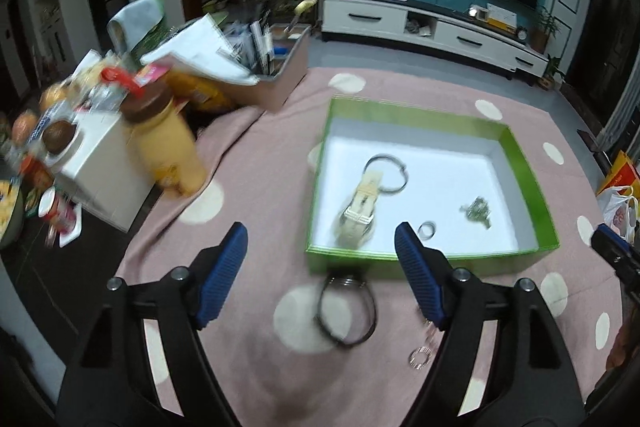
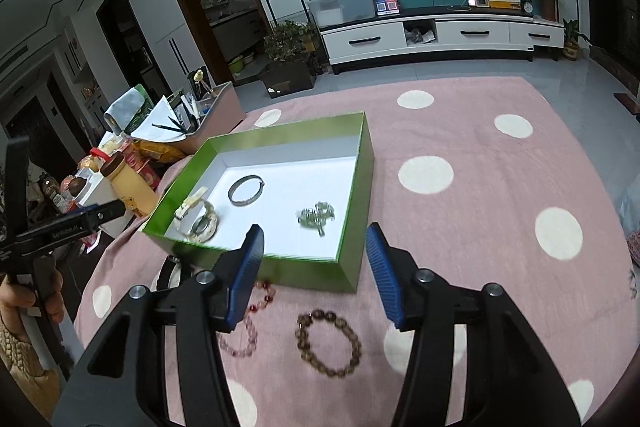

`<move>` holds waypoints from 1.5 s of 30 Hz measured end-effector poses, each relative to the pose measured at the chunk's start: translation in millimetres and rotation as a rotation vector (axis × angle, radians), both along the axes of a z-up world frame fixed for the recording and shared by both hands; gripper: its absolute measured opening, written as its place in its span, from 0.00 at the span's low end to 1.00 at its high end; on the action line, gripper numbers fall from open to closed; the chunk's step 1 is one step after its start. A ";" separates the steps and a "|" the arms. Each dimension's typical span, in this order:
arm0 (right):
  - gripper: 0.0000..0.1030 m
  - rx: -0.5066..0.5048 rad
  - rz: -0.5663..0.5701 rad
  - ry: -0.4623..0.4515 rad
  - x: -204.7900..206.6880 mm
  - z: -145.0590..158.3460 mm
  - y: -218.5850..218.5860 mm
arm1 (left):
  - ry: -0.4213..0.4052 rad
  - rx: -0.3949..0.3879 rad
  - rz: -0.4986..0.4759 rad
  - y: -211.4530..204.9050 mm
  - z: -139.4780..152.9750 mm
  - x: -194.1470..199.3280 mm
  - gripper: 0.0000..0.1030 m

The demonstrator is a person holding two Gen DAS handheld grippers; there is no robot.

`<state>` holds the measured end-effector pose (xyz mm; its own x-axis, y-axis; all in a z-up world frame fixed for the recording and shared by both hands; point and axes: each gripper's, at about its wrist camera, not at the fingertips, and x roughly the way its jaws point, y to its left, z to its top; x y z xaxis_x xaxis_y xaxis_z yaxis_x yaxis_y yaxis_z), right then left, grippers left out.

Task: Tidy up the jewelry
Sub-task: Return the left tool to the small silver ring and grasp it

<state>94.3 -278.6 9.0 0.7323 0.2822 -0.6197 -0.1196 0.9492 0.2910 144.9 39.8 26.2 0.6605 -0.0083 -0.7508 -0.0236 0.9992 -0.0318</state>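
A green box point(image 1: 532, 187) point(image 2: 362, 163) with a white floor sits on the pink dotted cloth. Inside it lie a pale watch point(image 1: 358, 213) point(image 2: 198, 219), a metal bangle point(image 1: 386, 173) point(image 2: 246, 189), a greenish bead piece point(image 1: 476, 211) point(image 2: 316, 217) and a small ring point(image 1: 427, 228). My left gripper point(image 1: 320, 259) stands open above a dark bangle point(image 1: 346, 311) on the cloth just before the box. My right gripper point(image 2: 316, 259) is open too, over the box's near edge. In front of it lie a brown bead bracelet point(image 2: 328, 343) and a reddish bead bracelet point(image 2: 250, 323). A small sparkly ring point(image 1: 419, 355) lies by the left gripper's right finger.
Clutter crowds the left: a yellow bottle point(image 1: 168, 143) point(image 2: 130, 189), a white carton point(image 1: 100, 171), snack packs and a tray of papers and pens point(image 1: 256, 67) point(image 2: 192, 119). A hand point(image 2: 24, 303) holds the other gripper at the right wrist view's left edge. A TV cabinet point(image 2: 440, 35) stands behind.
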 end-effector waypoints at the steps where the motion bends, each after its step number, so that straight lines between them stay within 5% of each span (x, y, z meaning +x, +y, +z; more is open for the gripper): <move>1: 0.52 0.002 -0.001 0.002 -3.4 -0.9 -0.2 | 0.007 -0.004 0.007 2.0 -1.8 -2.6 0.75; 17: 0.52 0.043 -0.006 0.069 -44.5 -30.8 0.5 | 0.143 -0.075 0.035 15.8 -61.6 -55.4 0.75; 36: 0.52 -0.007 -0.004 0.175 -66.4 -82.9 10.6 | 0.186 -0.134 -0.073 -6.3 -86.7 -80.0 0.75; 45: 0.52 -0.013 -0.020 0.182 -59.4 -87.4 10.1 | 0.187 -0.151 -0.168 -28.9 -90.6 -81.1 0.59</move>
